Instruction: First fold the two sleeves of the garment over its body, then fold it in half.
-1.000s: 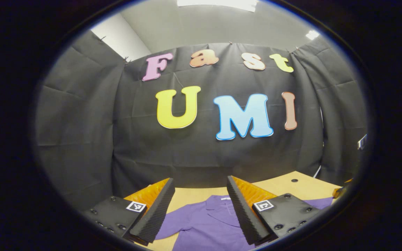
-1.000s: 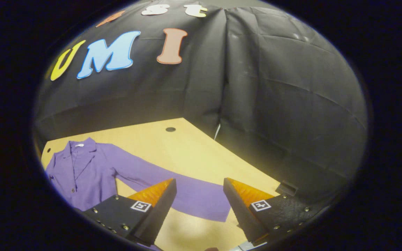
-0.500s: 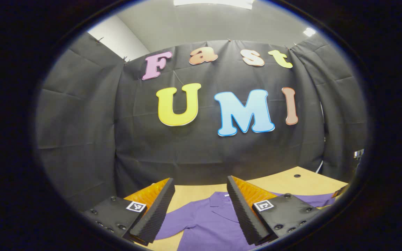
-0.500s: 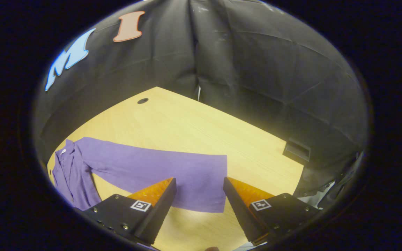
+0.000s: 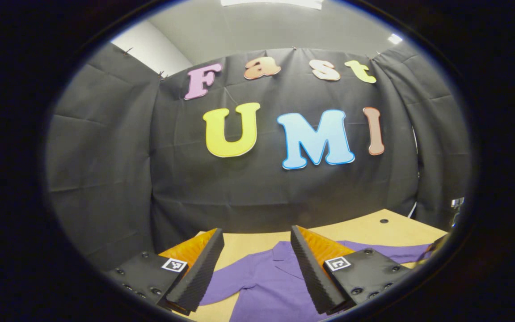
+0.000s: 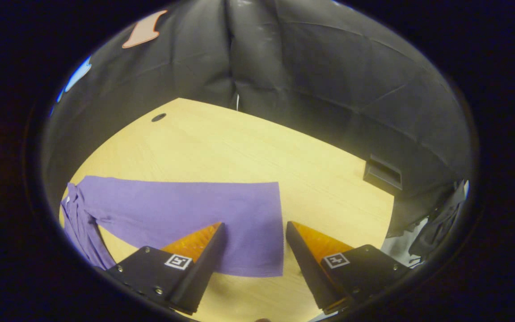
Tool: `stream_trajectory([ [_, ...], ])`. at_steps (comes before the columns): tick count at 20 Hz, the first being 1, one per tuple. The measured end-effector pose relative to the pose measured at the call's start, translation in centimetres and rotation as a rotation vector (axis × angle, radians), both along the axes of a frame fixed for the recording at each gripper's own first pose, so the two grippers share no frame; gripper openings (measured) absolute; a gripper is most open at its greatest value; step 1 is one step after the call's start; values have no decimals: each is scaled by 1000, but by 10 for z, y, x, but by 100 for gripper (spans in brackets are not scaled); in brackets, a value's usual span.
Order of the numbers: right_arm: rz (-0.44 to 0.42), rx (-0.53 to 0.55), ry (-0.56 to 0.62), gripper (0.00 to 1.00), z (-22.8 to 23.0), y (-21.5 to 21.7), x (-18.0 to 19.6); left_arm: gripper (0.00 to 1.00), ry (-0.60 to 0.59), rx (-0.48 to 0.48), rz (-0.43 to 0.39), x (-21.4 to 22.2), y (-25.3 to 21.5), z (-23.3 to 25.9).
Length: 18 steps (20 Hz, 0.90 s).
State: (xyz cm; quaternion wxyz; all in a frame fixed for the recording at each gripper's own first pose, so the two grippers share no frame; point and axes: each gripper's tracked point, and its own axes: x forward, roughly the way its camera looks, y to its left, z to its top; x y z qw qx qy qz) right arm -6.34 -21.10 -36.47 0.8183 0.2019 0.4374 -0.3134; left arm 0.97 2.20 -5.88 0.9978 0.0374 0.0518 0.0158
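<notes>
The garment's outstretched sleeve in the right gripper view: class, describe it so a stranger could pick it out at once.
Start at the light wooden table before the black cloth wall. On it lies a purple collared garment whose long purple sleeve stretches flat away from the body. Its square cuff end lies between the open right gripper fingers, not yet gripped.

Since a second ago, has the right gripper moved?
Yes. The right gripper has swung out along the purple sleeve toward its cuff; the table hole has slid up and left in the right gripper view.
</notes>
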Motion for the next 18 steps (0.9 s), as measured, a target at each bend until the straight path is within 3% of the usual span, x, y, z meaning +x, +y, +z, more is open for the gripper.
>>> stream_trajectory([
  [3,35,-3,-5,93,0,5,2,94,-1,-10,5,-2,1,-3],
  [4,44,-7,0,84,-1,3,2,94,-1,-16,5,-2,1,-3],
  [5,55,3,-9,83,-2,5,3,94,0,-21,6,-3,2,-5],
  [8,55,18,-10,52,-2,6,7,94,-6,-25,14,-4,5,-7],
  [9,80,20,-23,52,-2,7,9,94,-10,-22,16,-6,8,-6],
  [11,60,47,-42,16,-1,12,14,94,-14,-19,16,-8,10,-5],
  [13,58,50,-53,17,8,6,20,94,-17,-20,19,-9,13,-4],
  [14,61,64,-52,7,2,8,19,94,-17,-23,20,-9,14,-4],
  [18,82,62,-105,2,14,5,29,94,-19,-23,17,-10,17,-6],
])
